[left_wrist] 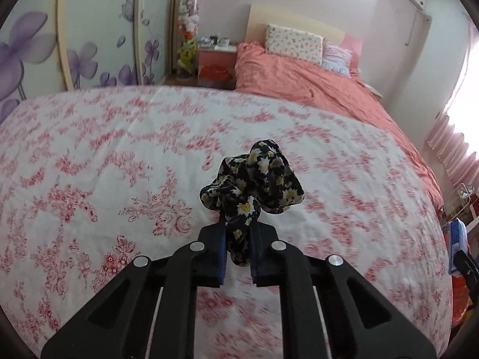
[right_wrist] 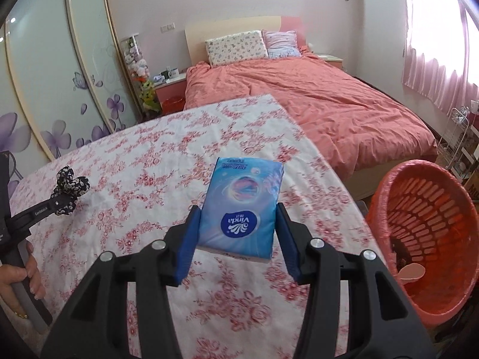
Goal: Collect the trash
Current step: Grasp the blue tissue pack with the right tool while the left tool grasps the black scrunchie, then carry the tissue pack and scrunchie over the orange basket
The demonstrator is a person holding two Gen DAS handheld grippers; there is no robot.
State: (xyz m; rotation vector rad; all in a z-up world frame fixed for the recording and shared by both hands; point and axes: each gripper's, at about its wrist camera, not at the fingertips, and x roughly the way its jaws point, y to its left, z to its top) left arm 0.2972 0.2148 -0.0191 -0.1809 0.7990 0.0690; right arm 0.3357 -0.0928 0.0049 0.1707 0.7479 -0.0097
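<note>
L gripper (left_wrist: 238, 239) jaws pinch flowery cloth (left_wrist: 254, 179). R gripper (right_wrist: 238, 233) jaws squeeze blue tissue pack (right_wrist: 242, 206); red basket (right_wrist: 425, 224) at 3 o'clock.

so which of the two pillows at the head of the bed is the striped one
The smaller pink-and-white striped pillow, nearer the window side. The larger pillow beside it has a cream cover with a small floral print.

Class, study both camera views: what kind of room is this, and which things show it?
Most likely a home bedroom. A bed with a coral-pink duvet and floral-print pillow stands against the far wall, flanked by a pink bedside cabinet and a sliding-door wardrobe with purple flower decals.
</note>
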